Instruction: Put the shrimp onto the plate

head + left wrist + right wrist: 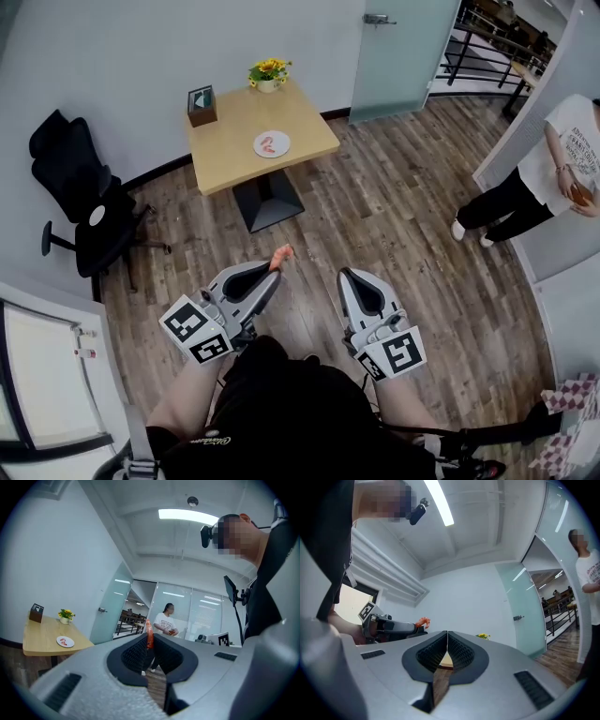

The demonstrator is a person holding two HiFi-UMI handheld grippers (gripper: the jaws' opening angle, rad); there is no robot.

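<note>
Orange shrimp (282, 253), pinched in the left gripper (275, 273), hangs well short of the plate (282, 151), which lies straight ahead on the table (234, 131); the right gripper (345, 276) is closed, empty.

You wore a black short-sleeved top (281, 412). Your left gripper (275, 272) and right gripper (350, 275) had smooth light-grey shells that tapered to a point. Each had black ribbed pads (133, 656) set in a dark teardrop hollow, and each carried a white cube (197, 330) printed with black square markers. A small black camera (206, 535) sat at your head.
</note>
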